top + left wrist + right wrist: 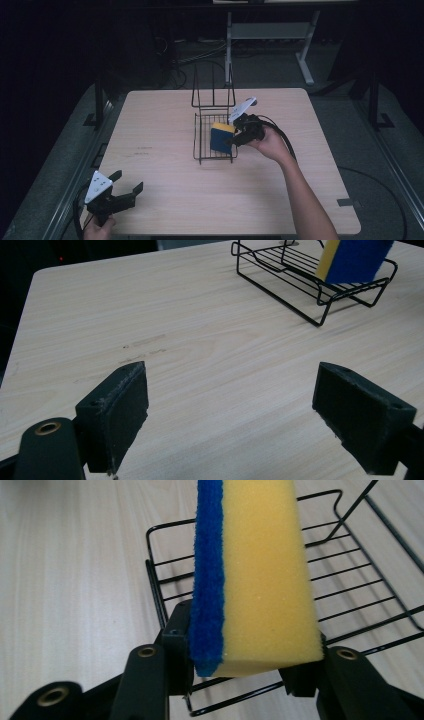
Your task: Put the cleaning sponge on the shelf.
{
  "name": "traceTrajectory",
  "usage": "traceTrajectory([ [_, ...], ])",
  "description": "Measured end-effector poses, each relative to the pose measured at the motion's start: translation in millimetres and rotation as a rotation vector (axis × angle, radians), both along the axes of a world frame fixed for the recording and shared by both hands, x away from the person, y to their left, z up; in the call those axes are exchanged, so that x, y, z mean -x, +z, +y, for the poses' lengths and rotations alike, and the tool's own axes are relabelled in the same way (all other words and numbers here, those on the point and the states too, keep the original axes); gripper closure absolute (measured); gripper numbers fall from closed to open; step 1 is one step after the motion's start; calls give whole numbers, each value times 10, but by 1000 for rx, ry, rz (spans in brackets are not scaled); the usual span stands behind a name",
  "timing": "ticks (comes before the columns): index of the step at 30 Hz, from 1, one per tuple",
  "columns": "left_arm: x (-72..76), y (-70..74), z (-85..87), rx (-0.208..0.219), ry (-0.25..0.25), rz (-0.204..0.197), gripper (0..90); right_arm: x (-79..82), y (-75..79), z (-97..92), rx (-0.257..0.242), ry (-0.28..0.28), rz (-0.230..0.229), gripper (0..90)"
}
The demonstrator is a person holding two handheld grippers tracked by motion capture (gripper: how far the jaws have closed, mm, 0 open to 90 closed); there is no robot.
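A yellow sponge with a blue scouring face (255, 575) is pinched between the jaws of my right gripper (250, 655), shut on it. In the high view that gripper (239, 137) holds the sponge (220, 137) over the tray of a black wire rack (200, 150) at the table's middle. The left gripper view shows the sponge (355, 260) standing in the rack (280, 285) at top right. My left gripper (125, 186) hovers open near the table's front left corner, with bare wood between its pads (120, 410).
The light wooden table (165, 185) has free surface around the rack. The rack's tall wire back (214, 90) rises at its far side. A white desk frame (270, 35) and cables stand on the dark floor beyond the table.
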State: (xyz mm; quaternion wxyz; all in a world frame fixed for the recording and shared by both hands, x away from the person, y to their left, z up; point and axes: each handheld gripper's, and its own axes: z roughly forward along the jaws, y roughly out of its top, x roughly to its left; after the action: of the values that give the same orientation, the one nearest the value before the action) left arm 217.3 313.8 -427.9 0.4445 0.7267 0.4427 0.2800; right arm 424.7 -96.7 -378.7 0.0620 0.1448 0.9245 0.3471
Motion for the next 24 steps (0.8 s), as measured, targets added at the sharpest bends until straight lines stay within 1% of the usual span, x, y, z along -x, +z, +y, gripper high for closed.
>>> traceTrajectory([
  [2,0,0,0,0,-1,0,141,-13,9,7,7,0,-2,560],
  [3,-1,0,-2,1,0,1,141,-25,9,8,8,0,-12,561],
  [5,0,0,-2,0,-1,0,141,-62,4,-7,4,-3,-16,562],
  [7,1,0,-1,1,0,-1,141,-94,2,-29,-7,-16,4,563],
  [9,0,-1,1,0,0,2,141,-132,4,-39,-7,-20,16,563],
  [12,-1,0,3,0,0,1,141,-169,20,-24,4,-21,14,563],
  [16,3,1,7,3,1,-1,141,-235,44,-26,-9,-22,22,563],
  [17,3,0,8,2,1,-1,141,-257,48,-29,-6,-12,13,563],
  [19,3,-1,8,3,2,-1,141,-266,55,-24,-4,-13,13,562],
  [20,2,-1,8,4,1,0,141,-280,67,-11,-12,-20,25,563],
  [21,3,-1,8,2,1,-1,141,-283,65,-8,-15,-18,26,563],
  [24,4,2,9,0,0,-2,141,-304,32,-3,-12,-36,43,563],
])
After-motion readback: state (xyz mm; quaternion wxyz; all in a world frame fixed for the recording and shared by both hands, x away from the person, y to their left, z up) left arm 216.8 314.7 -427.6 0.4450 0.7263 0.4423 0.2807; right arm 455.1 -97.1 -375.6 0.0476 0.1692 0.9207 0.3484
